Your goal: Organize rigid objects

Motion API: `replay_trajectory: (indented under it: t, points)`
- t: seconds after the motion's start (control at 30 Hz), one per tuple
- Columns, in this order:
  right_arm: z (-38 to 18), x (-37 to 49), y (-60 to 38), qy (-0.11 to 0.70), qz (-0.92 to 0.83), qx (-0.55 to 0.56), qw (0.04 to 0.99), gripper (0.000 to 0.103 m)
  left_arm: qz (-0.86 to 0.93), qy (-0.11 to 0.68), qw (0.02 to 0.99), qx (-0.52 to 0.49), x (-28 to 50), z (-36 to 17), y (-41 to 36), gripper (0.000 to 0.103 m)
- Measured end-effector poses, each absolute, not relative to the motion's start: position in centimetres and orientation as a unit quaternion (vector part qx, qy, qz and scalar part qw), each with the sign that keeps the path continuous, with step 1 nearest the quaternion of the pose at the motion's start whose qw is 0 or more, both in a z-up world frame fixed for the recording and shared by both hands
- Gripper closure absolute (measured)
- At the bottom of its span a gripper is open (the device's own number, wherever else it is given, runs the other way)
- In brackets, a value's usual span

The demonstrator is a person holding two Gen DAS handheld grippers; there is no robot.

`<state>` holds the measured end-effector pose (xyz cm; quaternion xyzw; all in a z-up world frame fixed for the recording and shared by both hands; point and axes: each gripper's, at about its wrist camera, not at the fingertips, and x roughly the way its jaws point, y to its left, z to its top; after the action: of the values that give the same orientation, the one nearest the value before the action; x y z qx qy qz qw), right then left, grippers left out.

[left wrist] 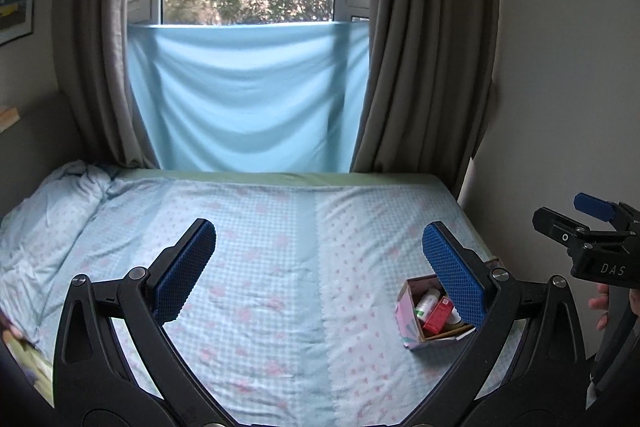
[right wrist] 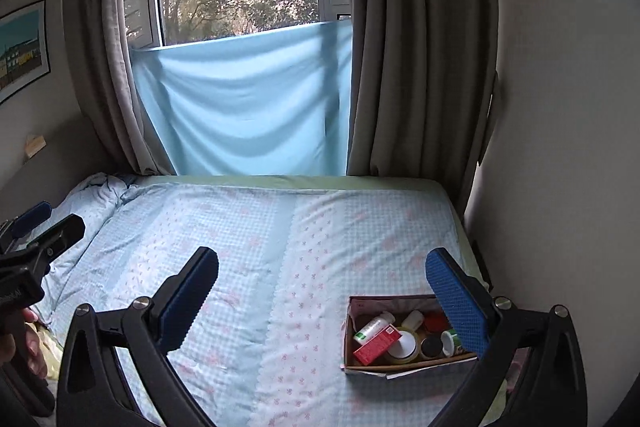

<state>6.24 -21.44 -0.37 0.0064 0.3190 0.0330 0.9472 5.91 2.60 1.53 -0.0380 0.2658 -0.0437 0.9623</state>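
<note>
An open cardboard box point(right wrist: 350, 327) sits on the bed at the right. It holds a red carton point(right wrist: 376, 343), a white bottle point(right wrist: 374, 327), a tape roll point(right wrist: 402, 347) and several small jars. In the left wrist view the box point(left wrist: 405, 311) lies behind my right finger, with the red carton point(left wrist: 438, 315) showing. My left gripper point(left wrist: 318, 247) is open and empty above the bed. My right gripper point(right wrist: 322, 275) is open and empty, its right finger over the box's right end.
The bed point(right wrist: 260, 247) has a pale blue checked sheet and a crumpled duvet point(right wrist: 96, 199) at the far left. A blue cloth point(right wrist: 248, 107) hangs under the window between grey curtains. A wall point(right wrist: 560, 147) bounds the right side.
</note>
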Motion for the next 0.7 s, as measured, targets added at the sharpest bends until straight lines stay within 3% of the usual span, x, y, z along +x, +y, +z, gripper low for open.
replay_trajectory:
  t: [0.7]
  points:
    - [0.7, 5.8, -22.2, 0.294, 0.006, 0.000, 0.956, 0.000, -0.054, 0.266, 0.962, -0.036, 6.2, 1.6, 2.0, 0.000]
